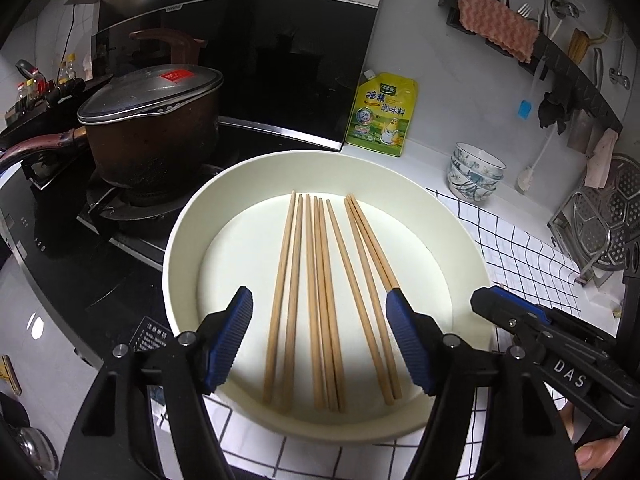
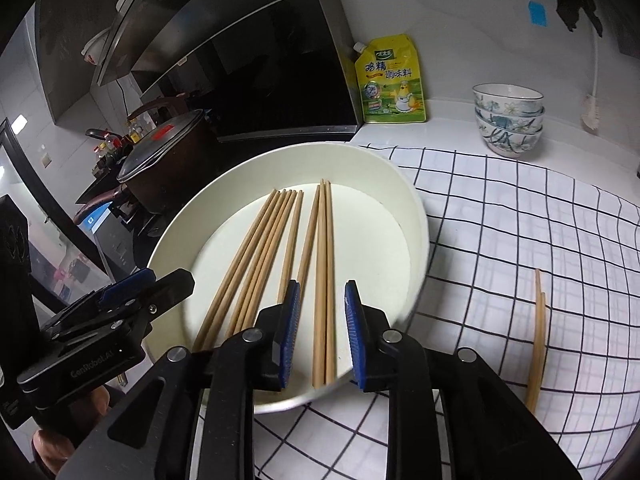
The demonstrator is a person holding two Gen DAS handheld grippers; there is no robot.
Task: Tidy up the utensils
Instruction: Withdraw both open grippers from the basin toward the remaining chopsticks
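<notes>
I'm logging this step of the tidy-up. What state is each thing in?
Left tongs: open, over the tray, holding nothing.
Right tongs: open, straddling two chopsticks, not gripping.
Tray: upright, holding chopsticks.
Chopsticks in tray: lying flat, roughly parallel.
Chopsticks on cloth: outside the tray.
Pot: lid on.
Bowls: stacked upright.

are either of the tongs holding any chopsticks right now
No. The left tongs and the right tongs are both open, with the chopsticks lying loose in the white basin.

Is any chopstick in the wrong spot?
Yes. Two chopsticks lie on the checked cloth, apart from the white round tray, while the other chopsticks lie inside it. Nothing looks spilled or broken.
</notes>
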